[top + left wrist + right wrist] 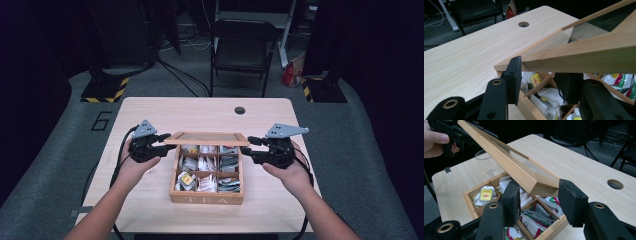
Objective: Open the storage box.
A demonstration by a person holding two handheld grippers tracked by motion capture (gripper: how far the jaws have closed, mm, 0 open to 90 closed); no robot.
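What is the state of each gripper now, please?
Left gripper: shut on the box lid.
Right gripper: cannot be told; jaws flank the lid's corner.

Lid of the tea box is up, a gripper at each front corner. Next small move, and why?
Probably keep swinging the lid back on its rear edge, both sides together: the left gripper and right gripper each bracket a corner, the lid hangs half-raised over the tea box, and its tea bags are already exposed.
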